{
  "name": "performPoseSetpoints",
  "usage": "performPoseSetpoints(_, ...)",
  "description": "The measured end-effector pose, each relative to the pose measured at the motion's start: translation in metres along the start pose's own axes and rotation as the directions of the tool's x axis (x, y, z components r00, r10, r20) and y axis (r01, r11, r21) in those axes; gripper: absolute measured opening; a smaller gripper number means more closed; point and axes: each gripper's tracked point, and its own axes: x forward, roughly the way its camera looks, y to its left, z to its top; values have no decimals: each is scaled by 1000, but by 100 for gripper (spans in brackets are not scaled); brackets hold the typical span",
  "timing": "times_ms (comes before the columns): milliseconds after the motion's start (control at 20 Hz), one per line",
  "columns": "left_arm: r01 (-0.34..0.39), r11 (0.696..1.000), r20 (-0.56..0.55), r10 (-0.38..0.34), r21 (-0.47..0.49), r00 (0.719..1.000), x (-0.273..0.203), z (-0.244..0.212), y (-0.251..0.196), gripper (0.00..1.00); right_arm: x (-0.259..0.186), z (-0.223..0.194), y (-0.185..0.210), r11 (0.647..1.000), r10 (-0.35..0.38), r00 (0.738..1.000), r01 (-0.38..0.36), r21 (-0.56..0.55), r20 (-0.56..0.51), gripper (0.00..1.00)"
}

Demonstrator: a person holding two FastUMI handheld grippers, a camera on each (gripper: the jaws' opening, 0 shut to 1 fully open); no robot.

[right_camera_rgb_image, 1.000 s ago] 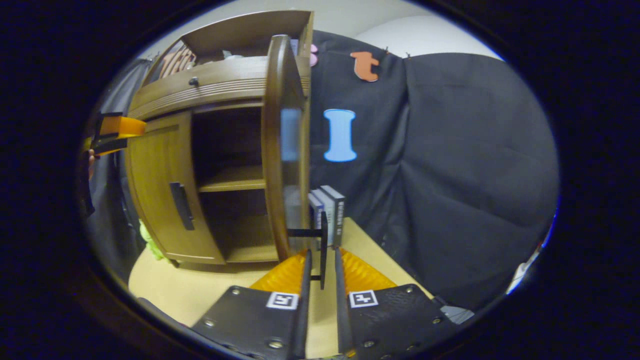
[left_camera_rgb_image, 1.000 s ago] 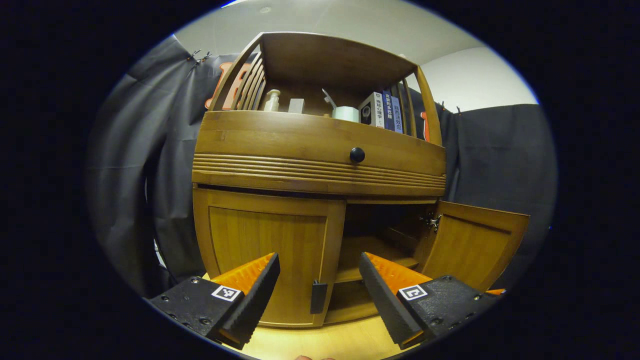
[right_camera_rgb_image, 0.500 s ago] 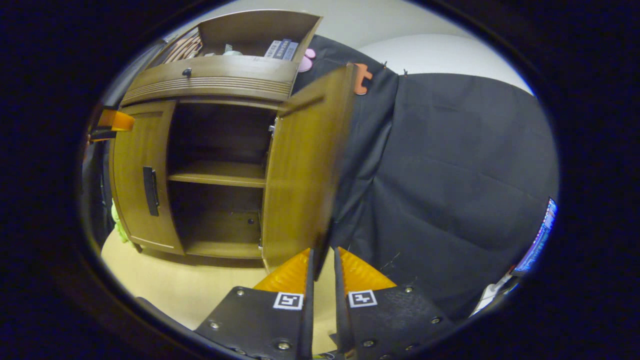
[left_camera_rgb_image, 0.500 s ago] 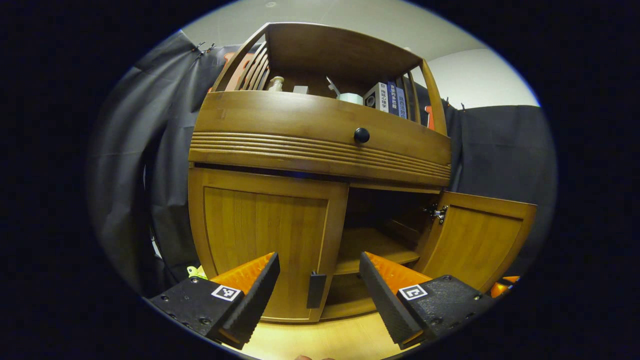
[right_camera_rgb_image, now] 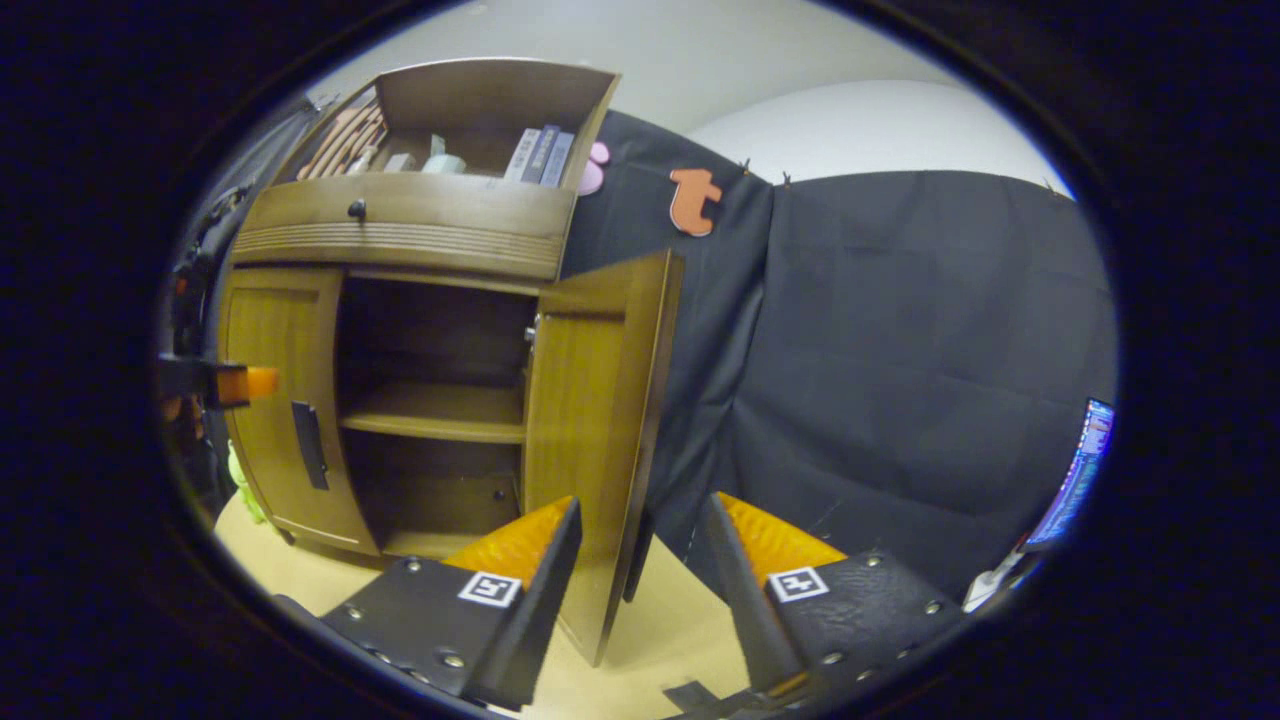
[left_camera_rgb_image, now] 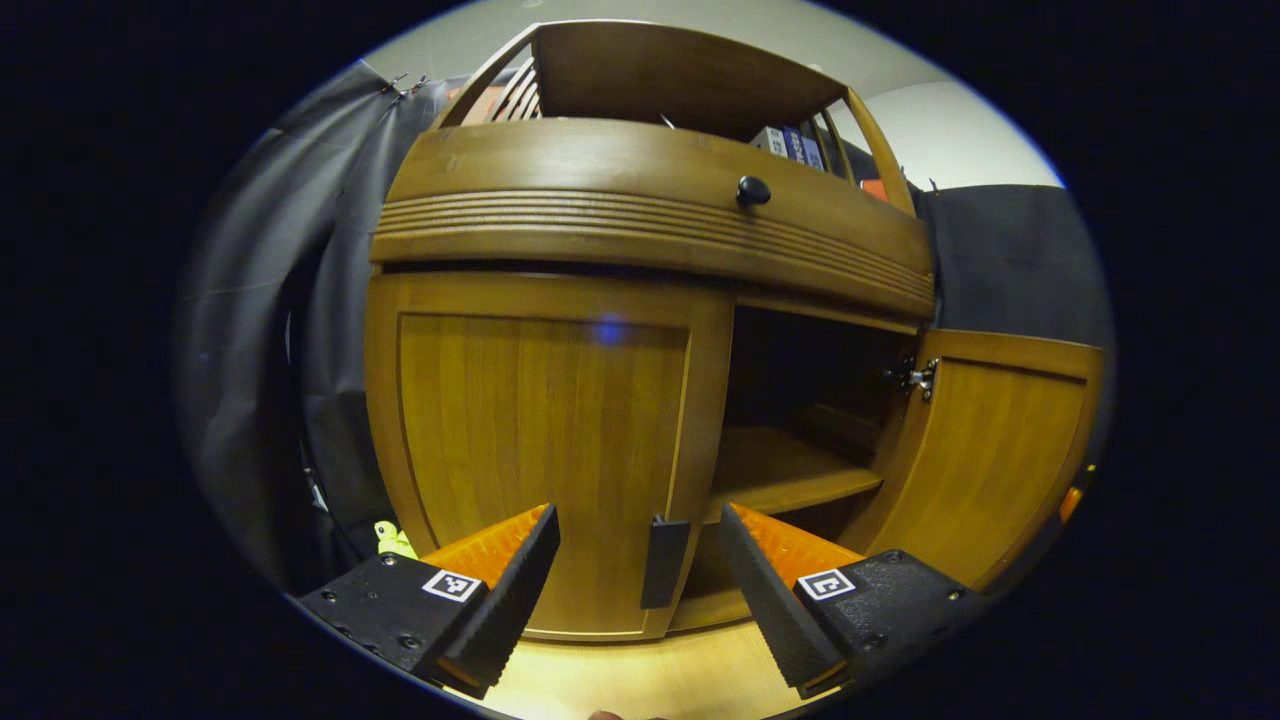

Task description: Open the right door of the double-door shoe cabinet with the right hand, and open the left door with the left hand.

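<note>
Right door (right_camera_rgb_image: 600, 440) swung open, left door (left_camera_rgb_image: 540, 450) closed; left gripper (left_camera_rgb_image: 638, 575) and right gripper (right_camera_rgb_image: 635, 590) both spread, grasping nothing.

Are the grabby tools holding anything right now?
No, neither. The right tool is open beside the open right door's handle. The left tool is open in front of the shut left door's handle, not gripping it.

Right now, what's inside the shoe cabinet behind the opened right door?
Behind the right door, the open compartment holds one bare wooden shelf and a dark space below it; no shoes visible. The closed left door covers the other half.
</note>
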Motion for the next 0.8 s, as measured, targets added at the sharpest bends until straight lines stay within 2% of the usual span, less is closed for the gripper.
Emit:
performPoseSetpoints(150, -4, 1000, -30, 4, 2, 1000, 23, -21, 0, 99, -13, 13, -2, 1000, -2, 1000, 1, 16, 22, 91)
performPoseSetpoints(250, -8, 1000, -53, 8, 2, 999, 39, -33, 1, 99, -20, 18, -3, 999, -6, 1000, 5, 39, 28, 94)
performPoseSetpoints(300, -14, 1000, -57, 15, 6, 998, 44, -38, 0, 94, -23, 19, -4, 999, -12, 1000, 11, 46, 27, 91)
performPoseSetpoints(400, 14, 1000, -63, -14, 5, 998, 60, -44, -9, 86, -28, 20, -7, 999, -26, 999, 25, 44, 25, 91)
performPoseSetpoints(500, 3, 999, -84, -1, 32, 996, 73, -59, -10, 67, -30, 19, -9, 999, -35, 999, 34, 39, 20, 94)
performPoseSetpoints(550, 14, 999, -96, -10, 32, 995, 75, -66, -13, 66, -30, 19, -9, 999, -37, 999, 37, 36, 16, 94)
performPoseSetpoints(600, 29, 999, -104, -27, 16, 994, 74, -69, -19, 58, -30, 18, -10, 999, -40, 999, 39, 31, 13, 91)
performPoseSetpoints(700, 17, 1000, -78, -16, 14, 997, 77, -66, -20, 41, -29, 18, -9, 999, -39, 999, 39, 24, 9, 91)
performPoseSetpoints(800, 17, 1000, -85, -15, 15, 996, 72, -69, -19, 35, -28, 19, -8, 999, -24, 1000, 24, 29, 10, 94)
